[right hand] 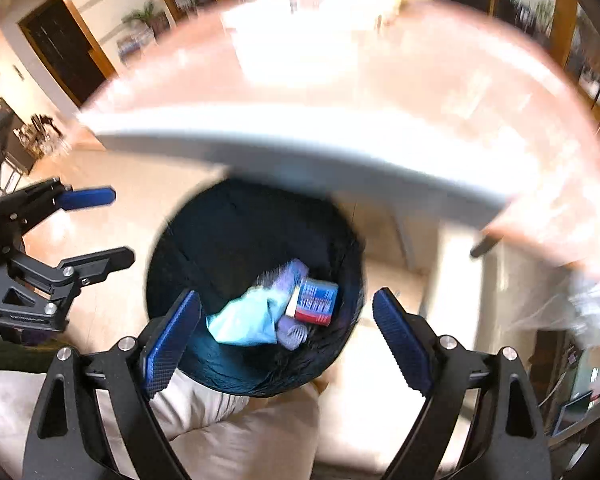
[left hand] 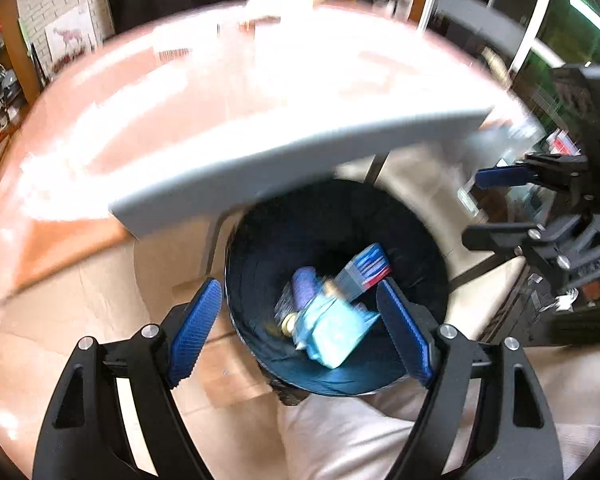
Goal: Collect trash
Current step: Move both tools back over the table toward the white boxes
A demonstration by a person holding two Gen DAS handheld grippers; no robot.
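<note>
the bin (left hand: 428, 248) mouth lies open below both grippers — nothing between the spread jaws. the table edge (left hand: 300, 168) overhangs its far rim. trash (right hand: 276, 312) covers the bottom; bare floor (right hand: 120, 216) flanks it.

A round dark bin (left hand: 420, 248) with a blue-black liner stands on the floor beside the bench (left hand: 260, 120). Inside lie crumpled light-blue wrapping (right hand: 244, 320), a purple roll (right hand: 292, 336) and a red-and-blue carton (right hand: 316, 300).
</note>
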